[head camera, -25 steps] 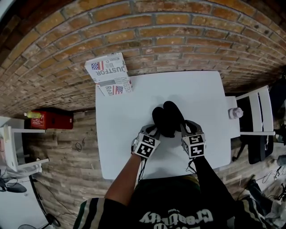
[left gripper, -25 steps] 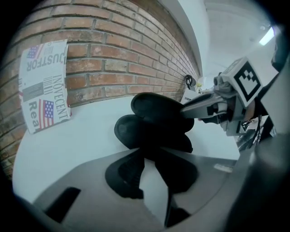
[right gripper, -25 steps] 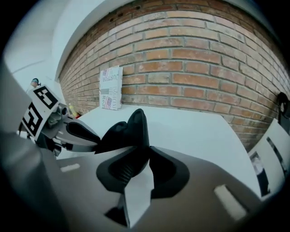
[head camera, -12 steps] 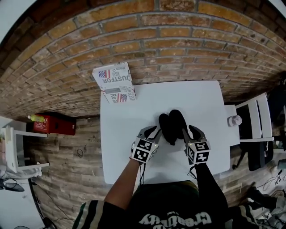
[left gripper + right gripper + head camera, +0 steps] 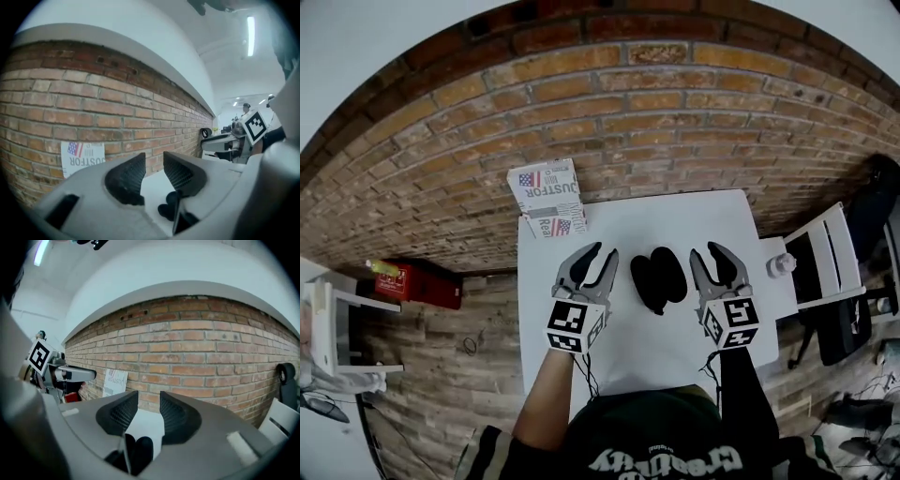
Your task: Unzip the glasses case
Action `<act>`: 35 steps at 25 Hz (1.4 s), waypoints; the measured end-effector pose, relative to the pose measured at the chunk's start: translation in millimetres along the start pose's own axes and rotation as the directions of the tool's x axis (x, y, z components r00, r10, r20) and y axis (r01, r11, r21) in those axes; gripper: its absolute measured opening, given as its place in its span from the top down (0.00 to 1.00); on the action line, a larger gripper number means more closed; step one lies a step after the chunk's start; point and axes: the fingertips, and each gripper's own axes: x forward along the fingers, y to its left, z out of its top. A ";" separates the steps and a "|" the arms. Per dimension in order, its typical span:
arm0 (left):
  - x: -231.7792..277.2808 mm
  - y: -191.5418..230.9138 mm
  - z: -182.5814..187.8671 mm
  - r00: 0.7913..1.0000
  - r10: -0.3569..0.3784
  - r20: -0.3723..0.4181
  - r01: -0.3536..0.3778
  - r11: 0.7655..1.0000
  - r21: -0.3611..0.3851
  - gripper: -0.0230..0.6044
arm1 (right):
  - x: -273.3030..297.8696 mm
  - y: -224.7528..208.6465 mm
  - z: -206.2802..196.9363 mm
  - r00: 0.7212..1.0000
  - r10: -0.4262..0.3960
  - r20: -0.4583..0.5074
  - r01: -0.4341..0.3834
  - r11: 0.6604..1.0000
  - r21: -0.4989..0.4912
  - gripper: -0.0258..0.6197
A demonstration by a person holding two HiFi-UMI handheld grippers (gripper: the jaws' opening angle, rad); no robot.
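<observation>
On the white table [image 5: 609,347], the black glasses case [image 5: 658,279] lay between the hands and looked open. The left tongs [image 5: 602,250] and right tongs [image 5: 705,250] had just been opening. Both stood spread and held nothing. Best, I thought, was to stay clear and not bump it.

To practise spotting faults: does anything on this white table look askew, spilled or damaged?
Nothing looks spilled or broken. The black glasses case lies in the middle of the table, seemingly spread open in two halves. Only the printed box at the table's far left corner sits slightly askew to its edges.
</observation>
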 end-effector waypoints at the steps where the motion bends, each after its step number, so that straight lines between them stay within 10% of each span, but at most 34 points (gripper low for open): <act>1: -5.2 0.7 16.3 0.999 0.006 0.035 -0.006 1.000 0.012 0.76 | -4.5 0.0 15.2 1.000 -0.003 0.029 0.003 1.000 -0.014 0.71; 10: -45.2 -6.8 113.8 0.970 0.021 0.240 -0.044 0.995 0.091 0.80 | -44.3 16.8 87.5 0.982 0.003 0.189 0.011 0.997 -0.073 0.72; 12: -48.9 -9.0 116.3 0.970 0.030 0.242 -0.057 0.993 0.106 0.90 | -51.3 19.7 88.3 0.981 -0.004 0.194 0.022 0.995 -0.093 0.94; 35: -67.2 -31.2 115.2 0.970 0.032 0.243 -0.068 0.988 0.141 0.96 | -84.9 29.3 89.2 0.978 -0.031 0.205 0.054 0.993 -0.110 0.94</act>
